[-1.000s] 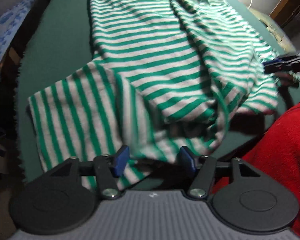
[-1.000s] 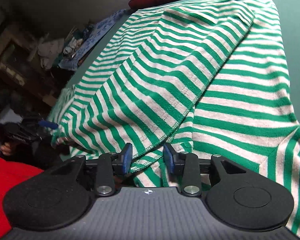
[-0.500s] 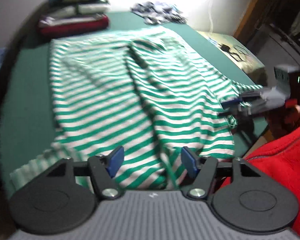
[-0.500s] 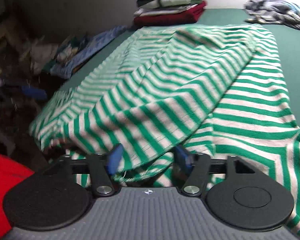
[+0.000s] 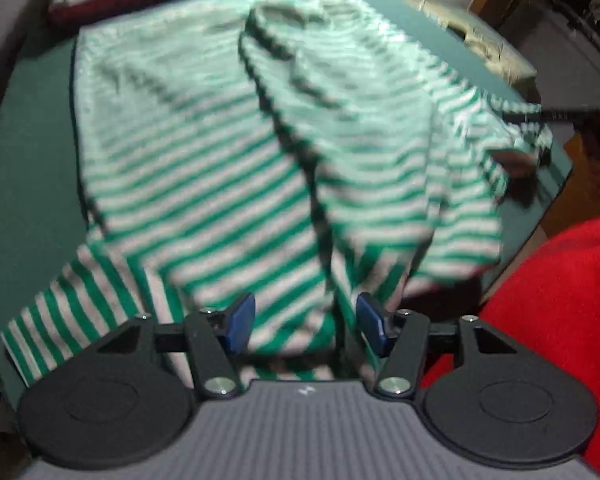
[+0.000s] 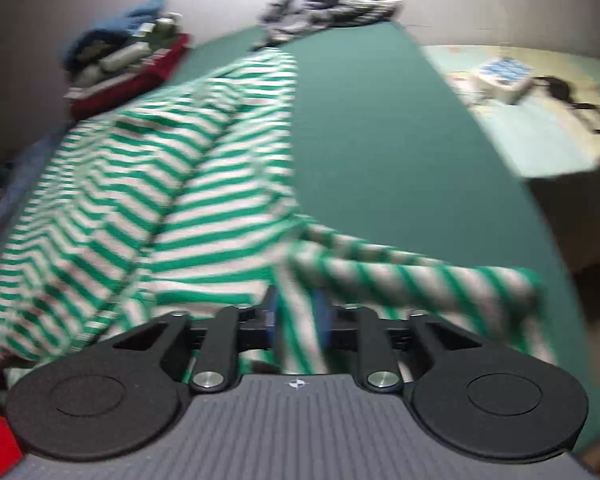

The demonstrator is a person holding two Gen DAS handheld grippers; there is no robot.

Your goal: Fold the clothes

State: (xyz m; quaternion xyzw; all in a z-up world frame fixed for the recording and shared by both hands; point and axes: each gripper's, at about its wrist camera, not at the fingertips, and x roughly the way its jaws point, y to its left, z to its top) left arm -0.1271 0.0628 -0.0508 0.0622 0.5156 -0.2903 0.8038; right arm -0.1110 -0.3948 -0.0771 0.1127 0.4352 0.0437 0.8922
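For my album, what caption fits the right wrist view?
Right tool pinching a green striped shirt on the green table.

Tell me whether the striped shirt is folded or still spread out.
Partly folded: the striped shirt lies mostly spread on the green table, with its right side doubled over the middle, leaving a raised fold edge.
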